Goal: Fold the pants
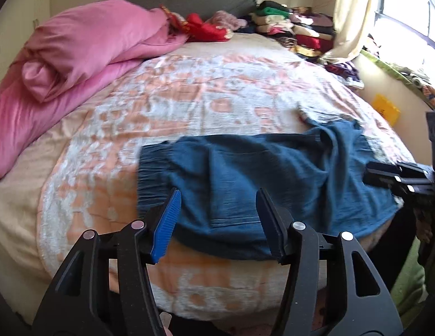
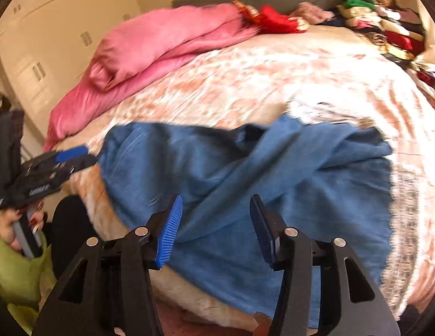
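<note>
The blue pants (image 1: 245, 173) lie crumpled near the front edge of the bed, elastic waistband to the left. They also show in the right wrist view (image 2: 245, 179), with a leg bunched across the middle. My left gripper (image 1: 217, 198) is open and empty, held just above the waist end. My right gripper (image 2: 216, 204) is open and empty above the leg end. Each gripper shows at the edge of the other's view: the right one (image 1: 397, 176) and the left one (image 2: 63, 156).
The bed (image 1: 189, 98) has a peach and white patterned cover. A pink duvet (image 1: 77, 56) is piled at the back left. Stacks of folded clothes (image 1: 287, 28) stand by the headboard at the back right. White wardrobe doors (image 2: 49, 42) stand left of the bed.
</note>
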Demonstrator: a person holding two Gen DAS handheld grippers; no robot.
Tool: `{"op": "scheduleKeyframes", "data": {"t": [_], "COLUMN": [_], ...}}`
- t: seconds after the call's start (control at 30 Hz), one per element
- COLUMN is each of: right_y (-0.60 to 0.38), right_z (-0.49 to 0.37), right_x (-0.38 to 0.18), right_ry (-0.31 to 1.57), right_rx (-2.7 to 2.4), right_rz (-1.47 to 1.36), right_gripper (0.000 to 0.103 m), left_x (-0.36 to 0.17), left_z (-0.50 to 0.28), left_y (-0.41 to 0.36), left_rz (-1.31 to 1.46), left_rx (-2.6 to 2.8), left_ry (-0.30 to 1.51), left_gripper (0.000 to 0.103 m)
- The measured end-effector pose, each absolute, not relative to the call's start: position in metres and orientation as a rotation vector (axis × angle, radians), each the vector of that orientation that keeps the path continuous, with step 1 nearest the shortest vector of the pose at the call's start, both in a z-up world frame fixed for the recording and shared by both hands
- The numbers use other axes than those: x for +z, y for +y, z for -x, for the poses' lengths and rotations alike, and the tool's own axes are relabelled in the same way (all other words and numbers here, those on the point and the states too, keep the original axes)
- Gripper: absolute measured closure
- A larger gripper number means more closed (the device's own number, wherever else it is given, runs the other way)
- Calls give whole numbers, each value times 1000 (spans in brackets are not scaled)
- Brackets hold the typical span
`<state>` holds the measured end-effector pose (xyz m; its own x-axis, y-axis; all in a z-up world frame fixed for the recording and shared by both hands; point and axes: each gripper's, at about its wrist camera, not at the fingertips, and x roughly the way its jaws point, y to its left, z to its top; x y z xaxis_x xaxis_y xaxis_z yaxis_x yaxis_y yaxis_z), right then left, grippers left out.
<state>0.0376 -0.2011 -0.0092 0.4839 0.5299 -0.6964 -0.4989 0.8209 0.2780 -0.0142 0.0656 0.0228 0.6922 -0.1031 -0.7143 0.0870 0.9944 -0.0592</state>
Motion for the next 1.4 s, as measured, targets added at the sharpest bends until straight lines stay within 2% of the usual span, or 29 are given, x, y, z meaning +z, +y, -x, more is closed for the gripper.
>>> {"op": "scheduleKeyframes", "data": {"t": [0.3,0.63,0.67,0.7,0.77,0.8,0.87,0.97,1.07,1.23,1.27,1.3,1.33,1.37,1.4], "right_y": [-248,-236,-230,-227,-219,-214,-204,-189,-176,-157,-154,-153,-154,-156,-159], "right_z": [-60,-114,-123,-129,-144,-153,-169,-189,-207,-235,-240,-245,-252,-255,-258], "right_x": [-1,7,6,6,4,2,-6,-17,-26,-44,-48,-52,-56,-58,-61], "right_ry": [824,831,837,843,862,875,916,949,975,1002,1010,1017,1025,1027,1023], "right_rx": [513,481,485,489,489,490,472,460,421,361,335,314,295,286,277], "right_rz": [-84,1,10,14,25,30,56,84,114,165,176,178,169,161,155], "right_gripper": [39,39,39,39,39,28,20,20,20,20,22,32,36,48,65], "left_x": [3,-22,-24,-28,-35,-40,-43,-46,-49,-48,-48,-48,-48,-48,-49], "left_z": [4,-22,-26,-31,-39,-44,-49,-51,-50,-39,-38,-38,-38,-38,-38], "left_y": [8,-51,-54,-58,-59,-61,-63,-70,-76,-90,-92,-94,-95,-95,-96], "left_rz": [93,112,118,128,148,170,192,198,222,145,131,123,119,120,121], "left_rx": [-357,-514,-517,-516,-493,-491,-494,-526,-583,-610,-612,-612,-611,-611,-609], "left_ry": [884,970,981,993,1013,1028,1035,1021,1023,1008,1008,1007,1007,1007,1008], "left_gripper": [55,55,54,47,45,45,46,73,89,91,91,91,91,91,91]}}
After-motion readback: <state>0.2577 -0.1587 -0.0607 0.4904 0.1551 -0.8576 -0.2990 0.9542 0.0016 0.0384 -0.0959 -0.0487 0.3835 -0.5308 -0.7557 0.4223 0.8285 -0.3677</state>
